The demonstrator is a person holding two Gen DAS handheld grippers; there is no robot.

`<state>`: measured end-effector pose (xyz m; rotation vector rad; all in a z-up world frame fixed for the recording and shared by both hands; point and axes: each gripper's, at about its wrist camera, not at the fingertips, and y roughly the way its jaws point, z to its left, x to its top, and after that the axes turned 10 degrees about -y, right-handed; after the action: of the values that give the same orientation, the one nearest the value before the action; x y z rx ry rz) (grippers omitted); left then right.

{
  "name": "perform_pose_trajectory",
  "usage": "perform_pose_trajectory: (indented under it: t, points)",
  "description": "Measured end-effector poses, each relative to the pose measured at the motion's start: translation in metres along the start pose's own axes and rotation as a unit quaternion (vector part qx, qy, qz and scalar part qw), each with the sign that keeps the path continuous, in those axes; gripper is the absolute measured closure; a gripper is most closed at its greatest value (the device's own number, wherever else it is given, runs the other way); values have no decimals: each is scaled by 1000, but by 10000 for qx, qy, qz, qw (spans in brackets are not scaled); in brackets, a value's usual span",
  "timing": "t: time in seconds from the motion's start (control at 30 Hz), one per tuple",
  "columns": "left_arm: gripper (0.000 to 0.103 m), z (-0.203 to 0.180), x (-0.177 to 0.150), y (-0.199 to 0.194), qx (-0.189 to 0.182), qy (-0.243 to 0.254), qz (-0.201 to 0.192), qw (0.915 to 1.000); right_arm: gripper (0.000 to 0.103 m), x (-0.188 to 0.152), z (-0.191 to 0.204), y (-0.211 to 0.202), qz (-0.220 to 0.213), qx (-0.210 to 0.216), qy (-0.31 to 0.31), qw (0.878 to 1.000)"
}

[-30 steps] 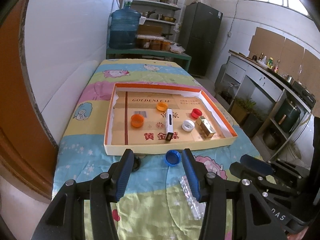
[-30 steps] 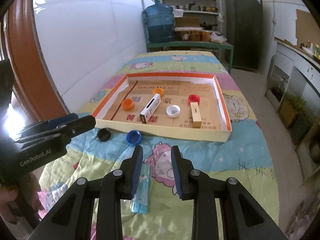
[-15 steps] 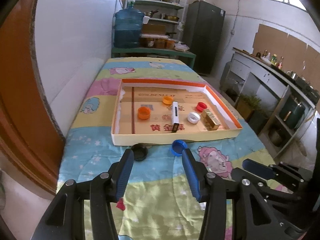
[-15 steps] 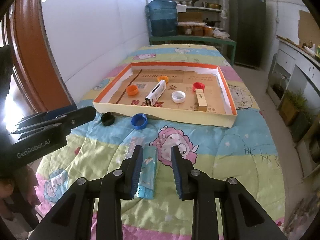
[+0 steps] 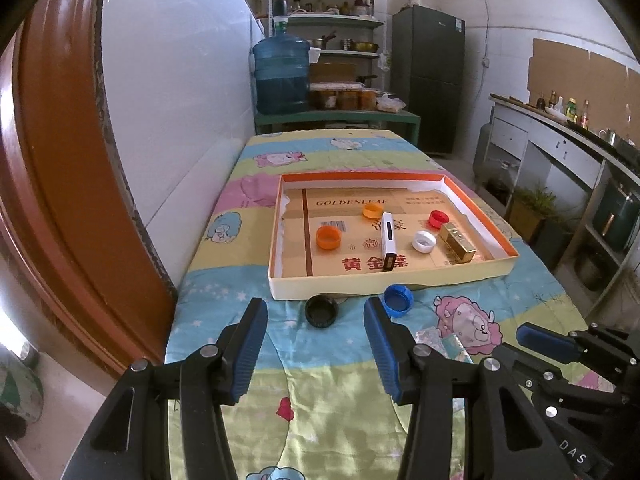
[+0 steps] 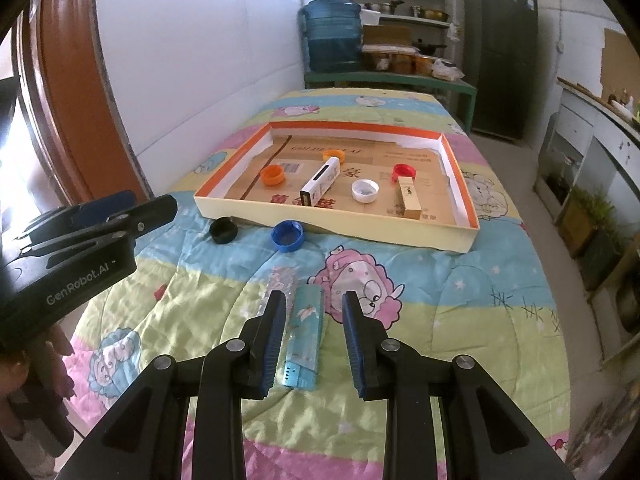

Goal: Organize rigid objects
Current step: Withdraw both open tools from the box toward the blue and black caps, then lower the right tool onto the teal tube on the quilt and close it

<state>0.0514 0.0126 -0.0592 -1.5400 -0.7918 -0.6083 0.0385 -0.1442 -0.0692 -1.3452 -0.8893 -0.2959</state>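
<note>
The landmark here is the shallow cardboard tray (image 6: 460,236) with orange rim that lies on the cartoon-print quilt (image 6: 460,304). Nearest to the camera, well before the front wall of the tray, the right gripper (image 6: 313,300) hangs over the quilt with its jaws apart, and nothing is pressed between the blue pads. Under it lies a teal lighter (image 6: 305,332), with its long side pointing toward the tray; the pads stand on both sides of it but do not touch it. Just left of the lighter lies a clear, glittery lighter-shaped thing (image 6: 279,280), partly hidden by the left finger. The left gripper (image 5: 315,306) is also before the tray, toward its left front corner, and its jaws stand wide open and empty. Just beside the front wall of the tray, outside it, a black bottle cap (image 5: 321,311) and a blue bottle cap (image 5: 397,300) rest on the quilt, the black one to the left. Inside the tray, near the front wall, lies a white and black lighter (image 5: 388,241); to its right are a white bottle cap (image 5: 423,241) and a gold box (image 5: 457,241), and to its left an orange bottle cap (image 5: 328,237). Deeper in the tray are a second, yellow-orange cap (image 5: 372,211) and a red bottle cap (image 5: 437,218). Far behind the tray a blue water jug (image 5: 281,74) stands on a green bench.
</note>
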Motion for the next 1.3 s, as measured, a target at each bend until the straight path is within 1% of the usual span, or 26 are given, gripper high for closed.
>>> perform_pose_trajectory:
  t: [0.6,0.93,1.3]
  points:
    - [53,3,-7,4,10,-50,78,10000,74,-5,3,7,101,17,-11,9999]
    - [53,3,-11,13,-46,-15,190,9998,74,-13,4,25,253,55,-19,9997]
    - [53,-1,-12,22,-38,29,279,9996,74,-18,10,47,453,-23,-137,9989]
